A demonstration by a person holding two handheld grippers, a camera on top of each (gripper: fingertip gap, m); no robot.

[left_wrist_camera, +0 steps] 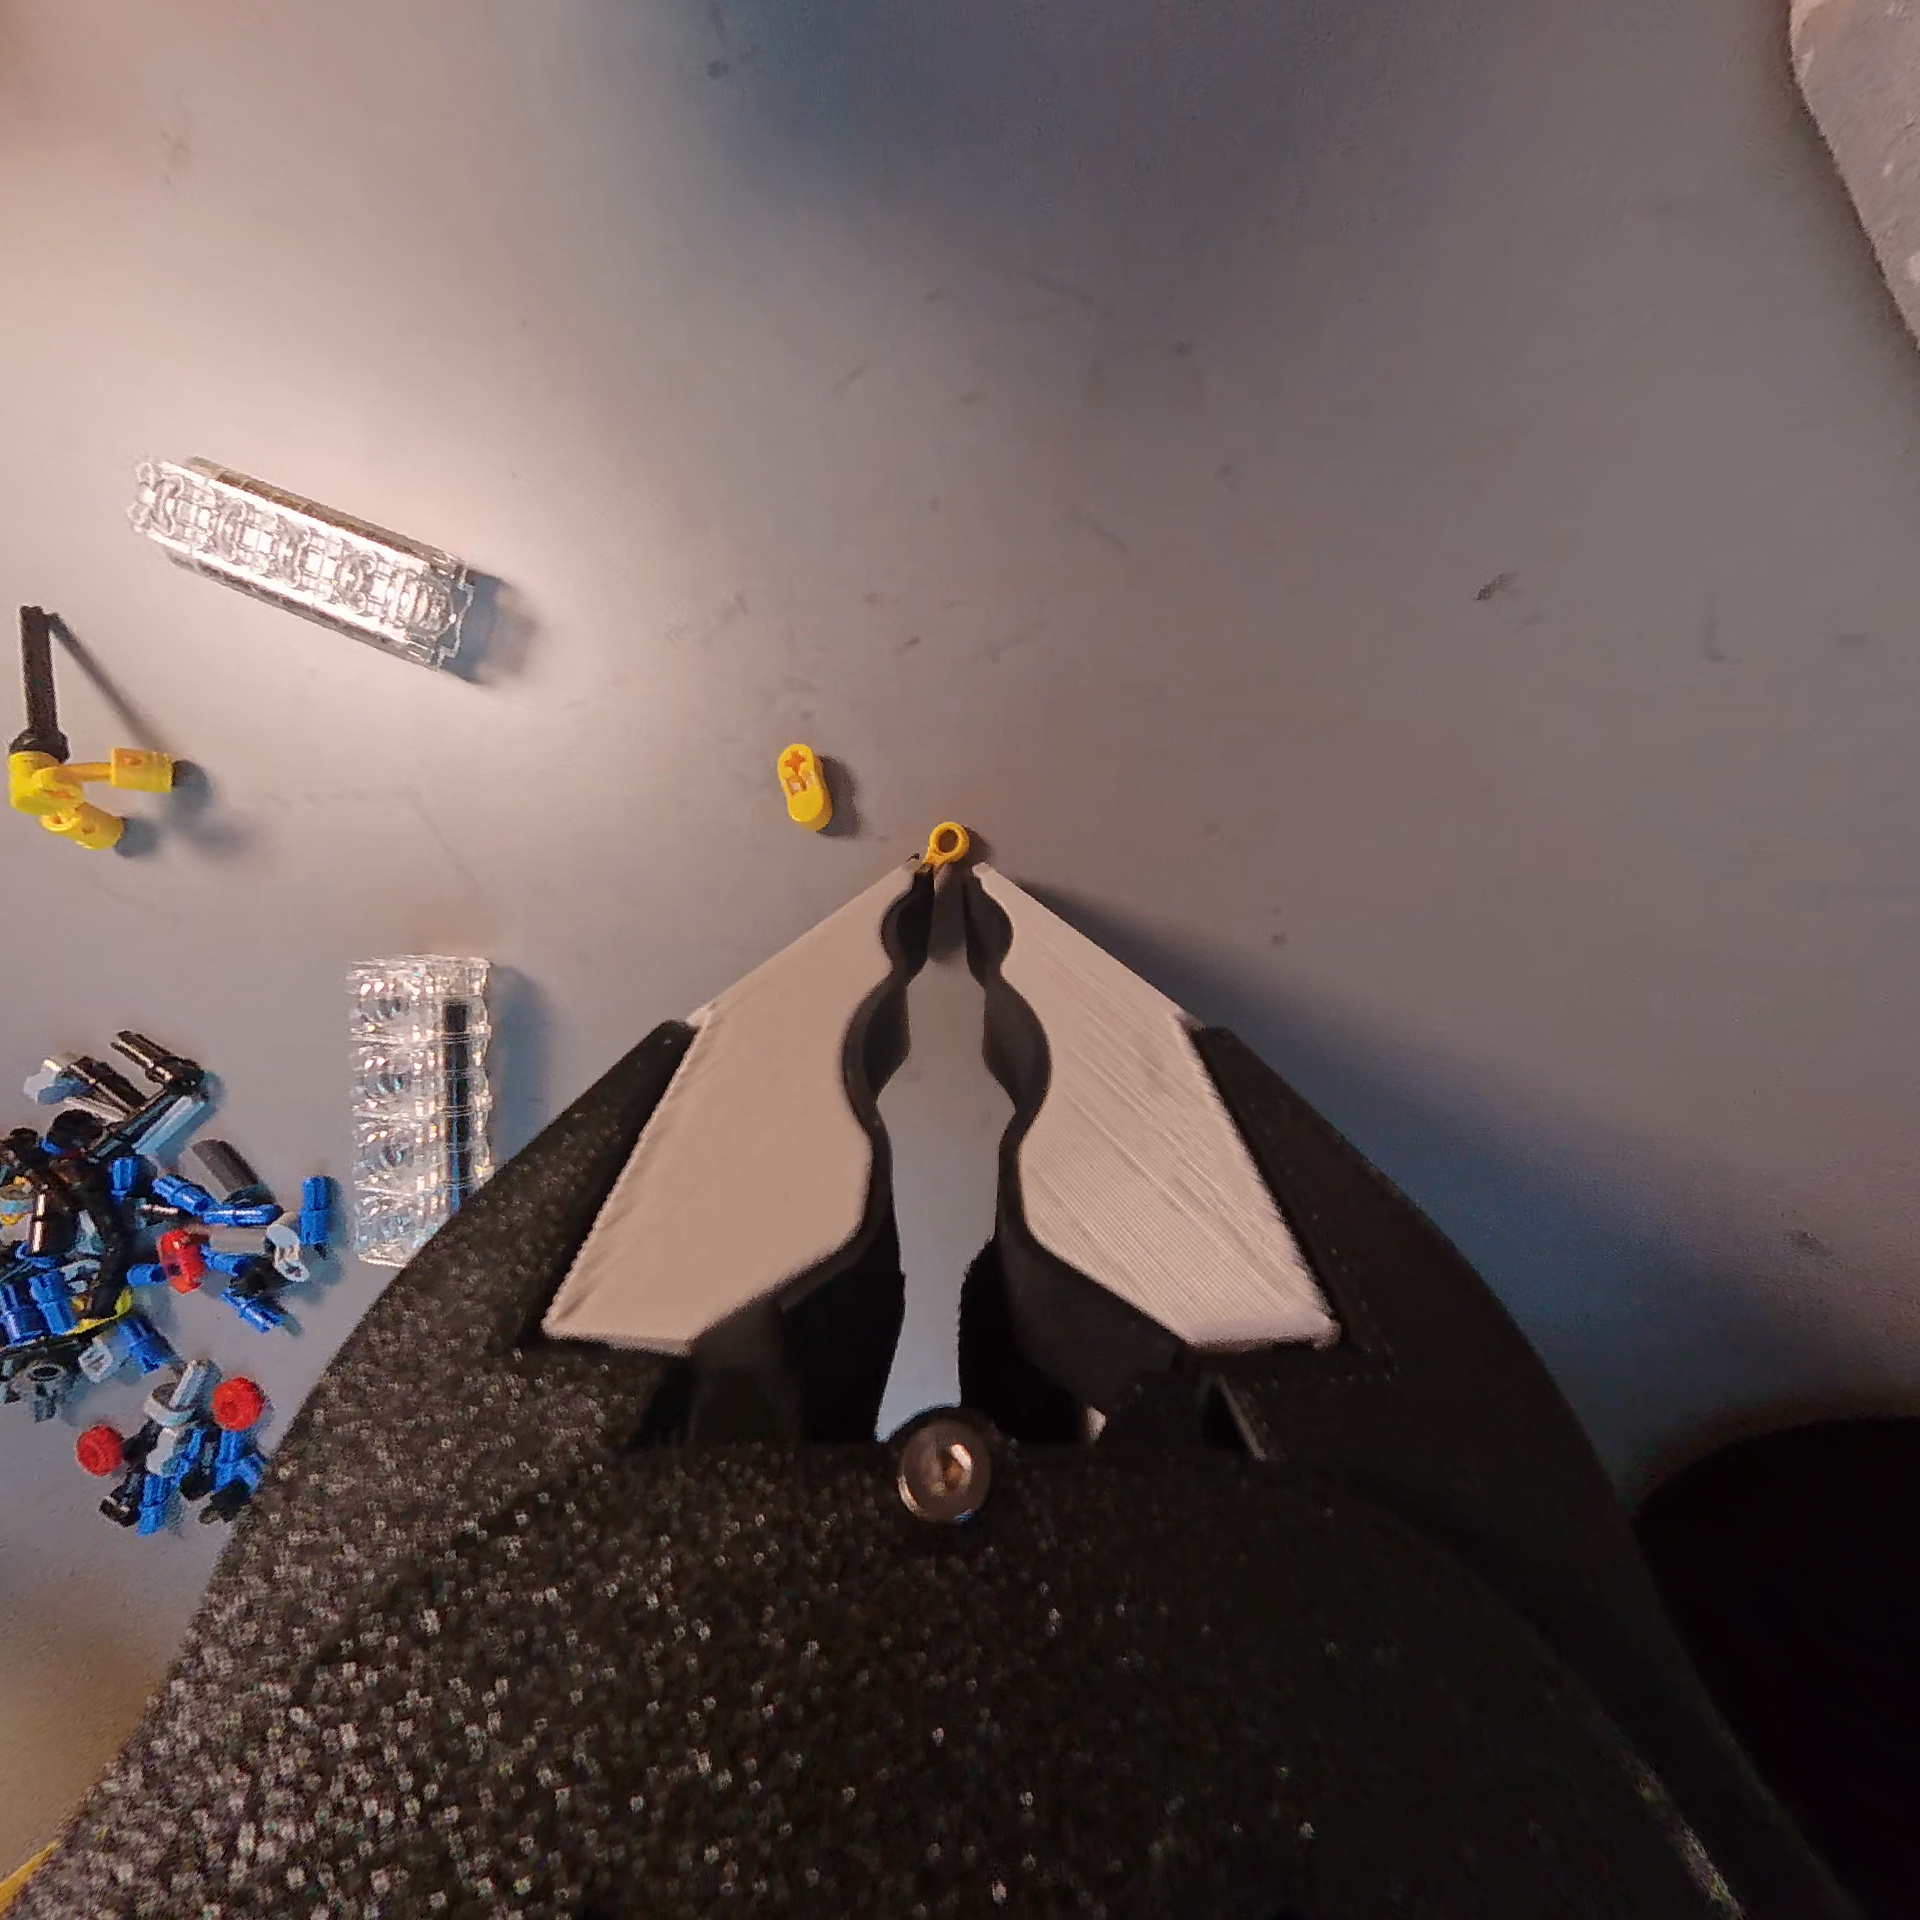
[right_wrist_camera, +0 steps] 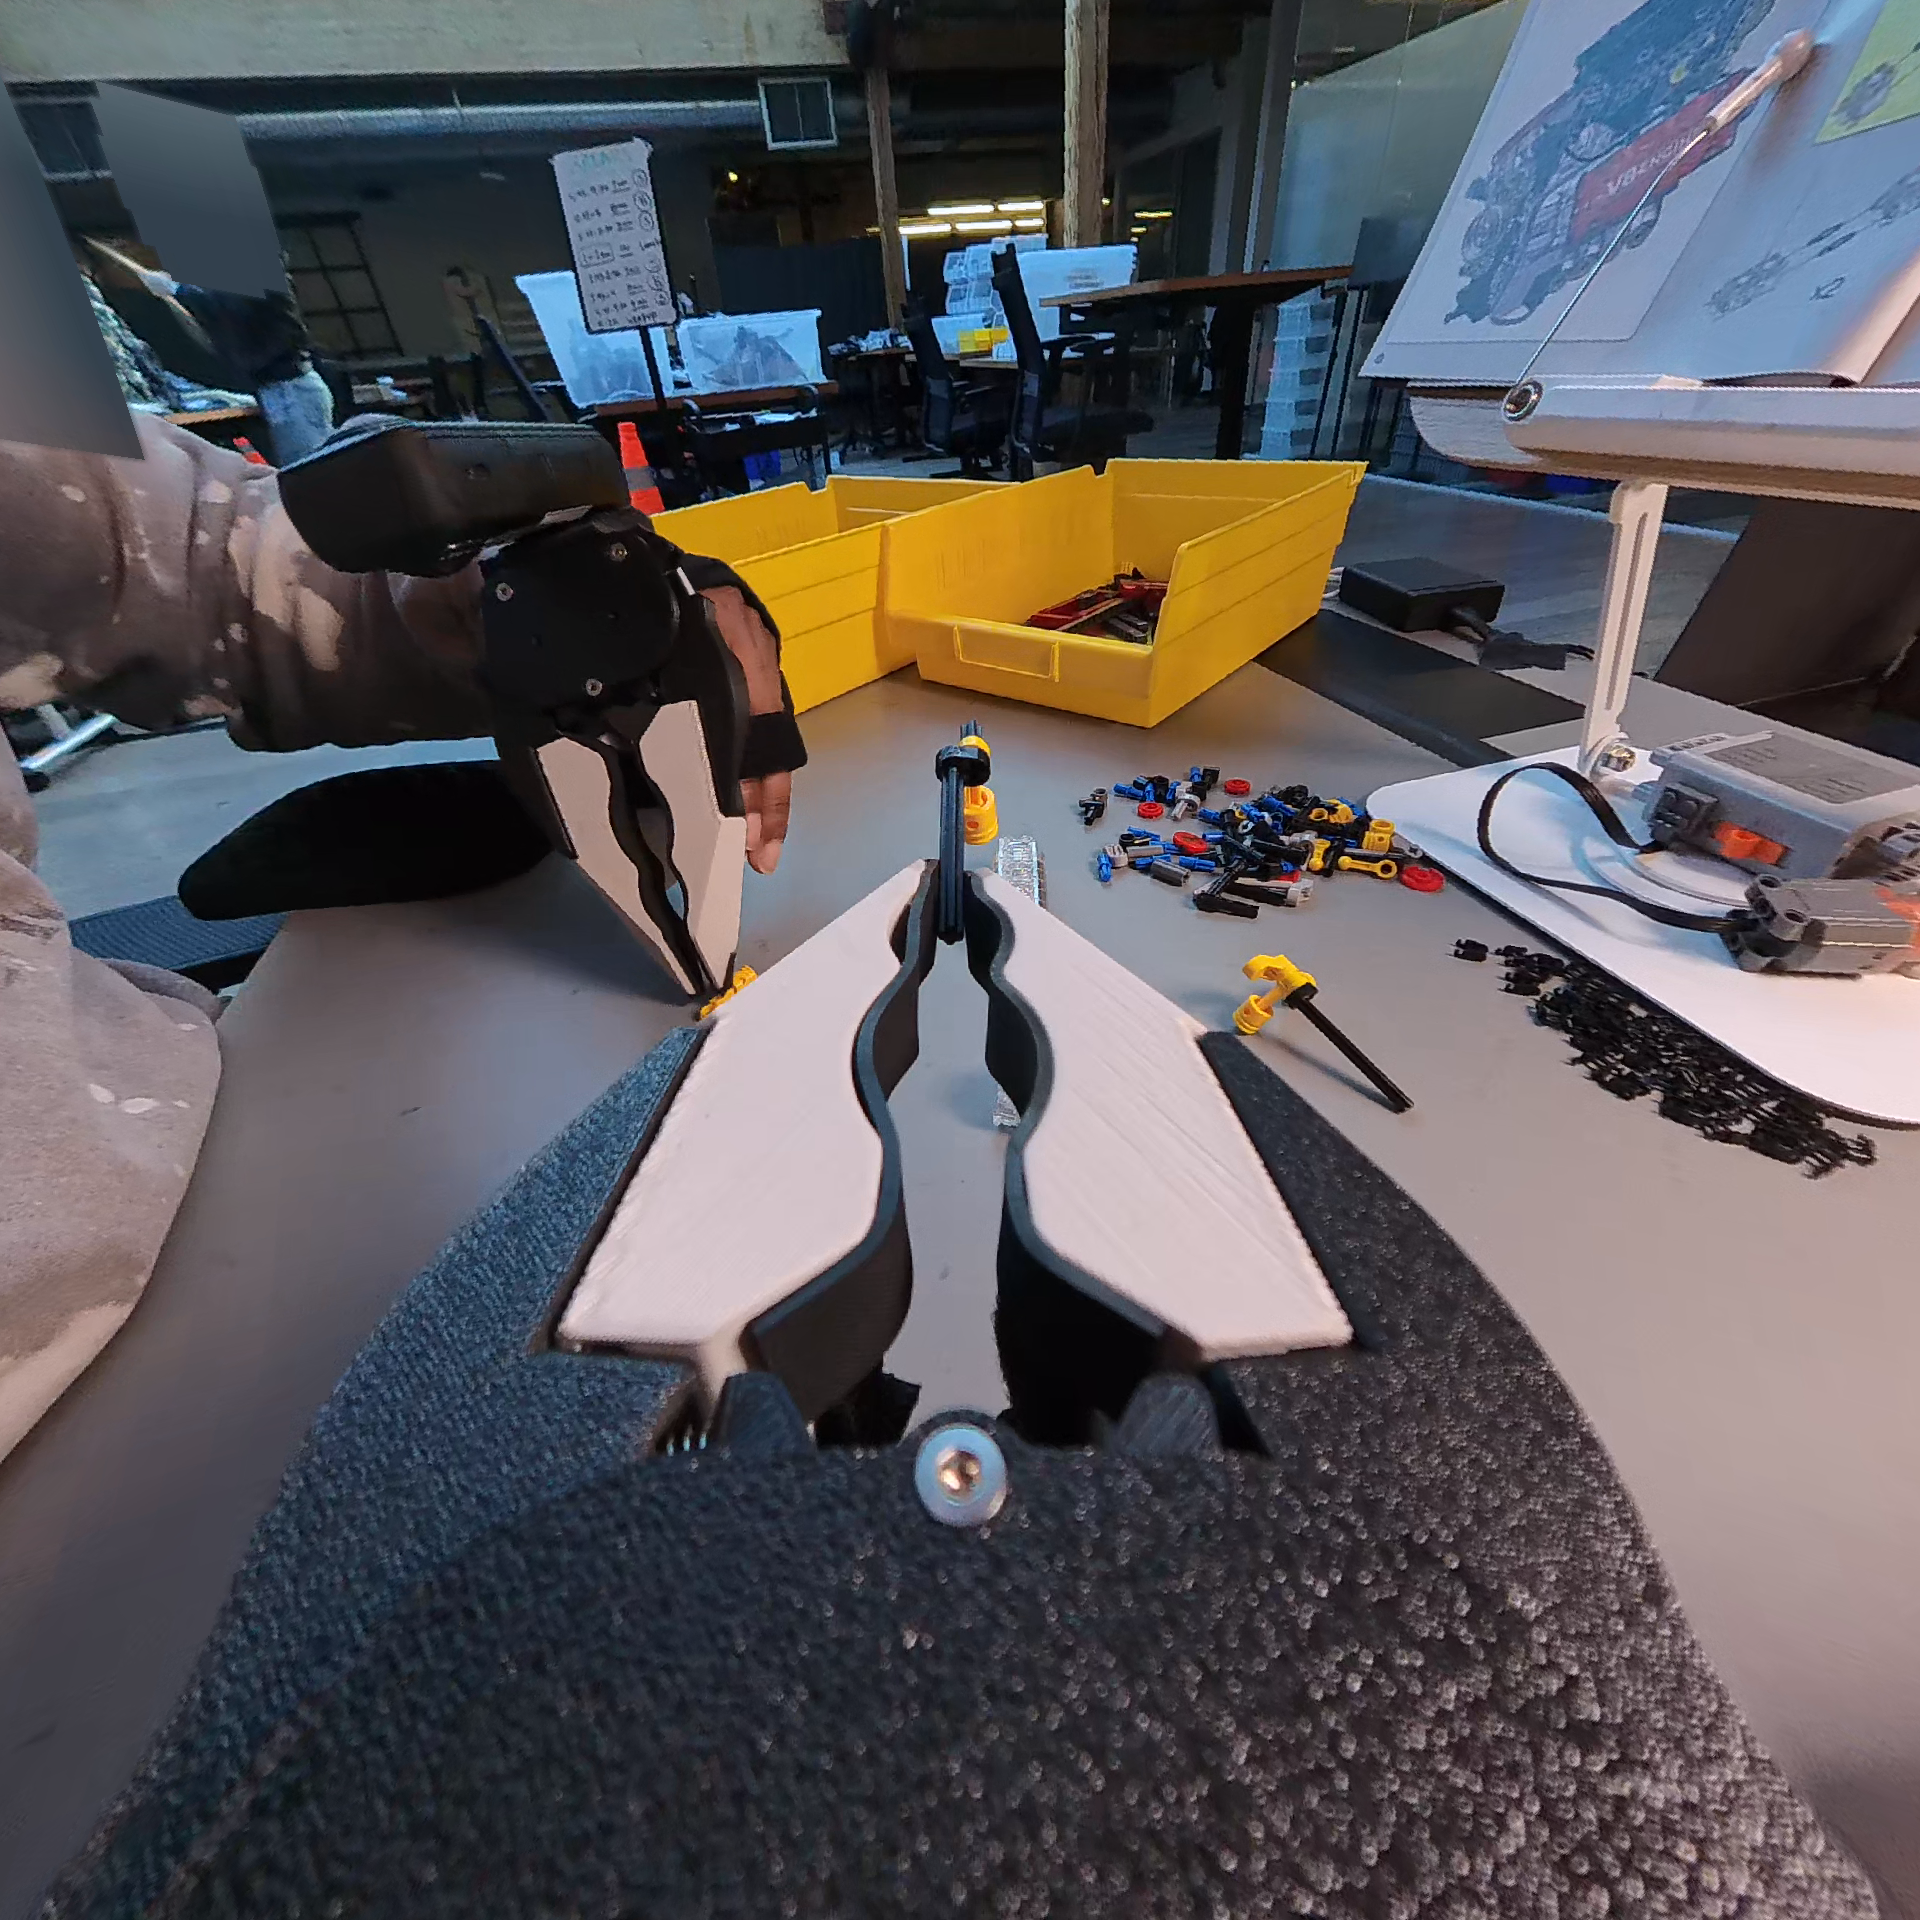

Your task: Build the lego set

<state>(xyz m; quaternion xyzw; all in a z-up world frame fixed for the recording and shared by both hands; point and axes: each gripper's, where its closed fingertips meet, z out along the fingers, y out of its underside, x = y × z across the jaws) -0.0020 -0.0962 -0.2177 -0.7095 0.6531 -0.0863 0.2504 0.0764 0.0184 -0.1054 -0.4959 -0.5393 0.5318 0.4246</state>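
Note:
My left gripper (left_wrist_camera: 943, 878) points down at the grey table (left_wrist_camera: 1247, 520). Its tips are shut on a small yellow ringed piece (left_wrist_camera: 948, 840) that touches the table. A loose yellow connector (left_wrist_camera: 803, 787) lies just to its left. My right gripper (right_wrist_camera: 951, 881) is shut on an upright black axle (right_wrist_camera: 950, 842) with a yellow connector (right_wrist_camera: 977, 805) near its top. The left gripper (right_wrist_camera: 717, 982), held by a gloved hand, shows at the left of the right wrist view, with the yellow piece (right_wrist_camera: 730, 989) at its tips.
Two clear bricks (left_wrist_camera: 301, 561) (left_wrist_camera: 421, 1107), a yellow-and-axle assembly (left_wrist_camera: 73, 779) and a pile of small parts (left_wrist_camera: 125, 1278) lie to the left. In the right wrist view are yellow bins (right_wrist_camera: 1122, 582), a parts pile (right_wrist_camera: 1247, 831), black pins (right_wrist_camera: 1683, 1060), a grey motor unit (right_wrist_camera: 1787, 800) and a booklet stand (right_wrist_camera: 1621, 644). Some 20 cm of space lies between my two pairs of fingers.

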